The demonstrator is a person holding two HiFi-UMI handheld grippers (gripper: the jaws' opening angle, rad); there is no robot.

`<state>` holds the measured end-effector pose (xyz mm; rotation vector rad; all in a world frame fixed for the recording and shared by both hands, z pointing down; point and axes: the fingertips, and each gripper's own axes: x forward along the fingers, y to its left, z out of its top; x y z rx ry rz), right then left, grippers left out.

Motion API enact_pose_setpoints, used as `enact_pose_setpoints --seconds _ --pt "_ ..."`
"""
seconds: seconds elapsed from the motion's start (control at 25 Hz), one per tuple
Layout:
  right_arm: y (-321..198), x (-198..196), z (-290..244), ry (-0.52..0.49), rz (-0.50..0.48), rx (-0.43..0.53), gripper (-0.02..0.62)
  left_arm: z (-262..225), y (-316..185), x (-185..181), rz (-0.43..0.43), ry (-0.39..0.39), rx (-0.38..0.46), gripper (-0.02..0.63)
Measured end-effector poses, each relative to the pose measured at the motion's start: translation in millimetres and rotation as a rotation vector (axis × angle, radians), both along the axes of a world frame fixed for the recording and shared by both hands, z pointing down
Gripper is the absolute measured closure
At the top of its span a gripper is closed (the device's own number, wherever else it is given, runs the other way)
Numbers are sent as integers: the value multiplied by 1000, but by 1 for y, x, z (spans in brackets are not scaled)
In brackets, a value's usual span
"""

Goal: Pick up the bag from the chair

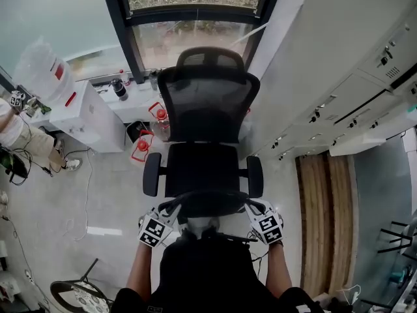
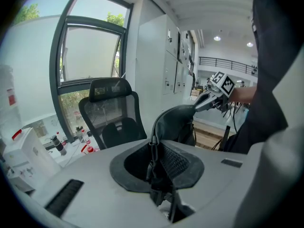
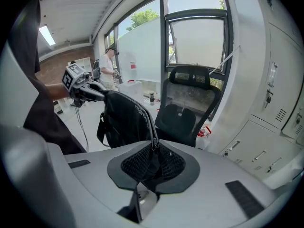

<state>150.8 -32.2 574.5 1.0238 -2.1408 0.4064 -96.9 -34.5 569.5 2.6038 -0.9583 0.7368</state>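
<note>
Grippers: left gripper and right gripper, held side by side close to the person's body.
Left jaws: closed on a fold of the bag's edge, with the zip line running up out of the pads.
Right jaws: closed on the opposite edge of the same bag, fabric pinched between the pads.
Bag: black, stretched between the two grippers, its top edge arching across. It hangs in the air off the seat, on the near side of the chair.
Chair: black mesh office chair facing the person, armrests either side.
Floor beyond: red-capped bottles beside the chair base.
Far side: window behind the chair, white lockers to the right.
</note>
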Motion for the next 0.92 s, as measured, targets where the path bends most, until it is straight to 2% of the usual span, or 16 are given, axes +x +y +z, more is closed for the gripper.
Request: enact_pose_setpoints --seconds 0.92 --pt "27 -6 3 25 -22 14 558 9 31 -4 10 -4 -7 557"
